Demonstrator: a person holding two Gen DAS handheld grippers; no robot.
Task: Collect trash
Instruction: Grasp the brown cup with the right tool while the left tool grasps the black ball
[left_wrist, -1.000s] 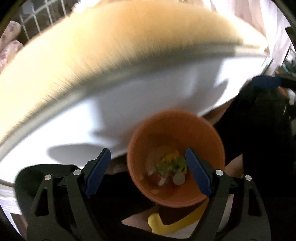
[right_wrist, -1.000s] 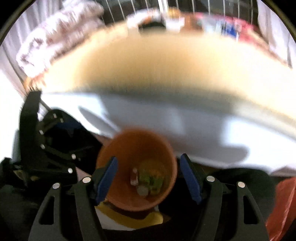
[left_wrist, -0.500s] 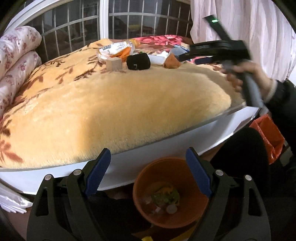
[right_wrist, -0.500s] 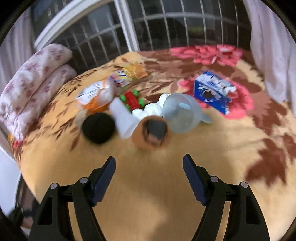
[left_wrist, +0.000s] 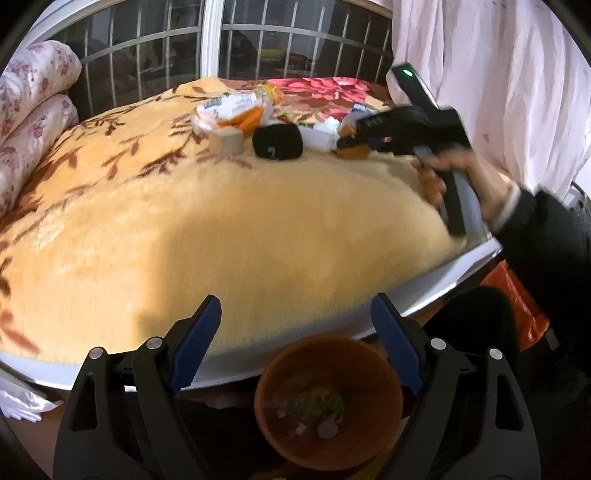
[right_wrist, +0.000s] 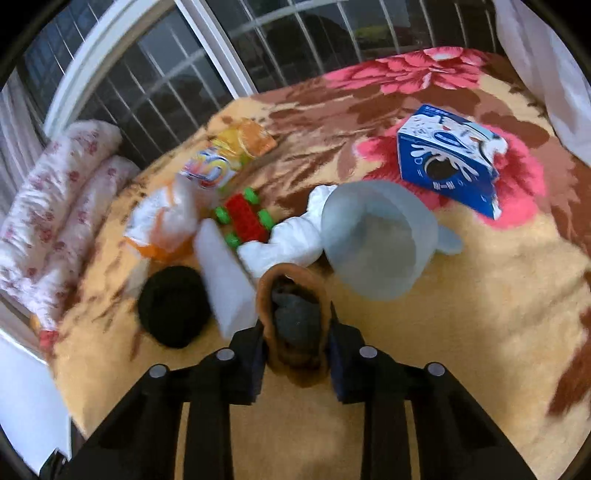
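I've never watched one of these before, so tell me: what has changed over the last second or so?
The right gripper swung from above the orange bin out over the bed to the clutter, and its jaws are closing around a brown, cup-like piece of trash. The left gripper rose and tilted up. It stayed open and empty near the bin; the bin's contents look unchanged.

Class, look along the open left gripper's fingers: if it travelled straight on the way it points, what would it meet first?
Probably the yellow blanket at the bed's near edge, just ahead of the left gripper. The orange bin sits below its line, though depth is uncertain.
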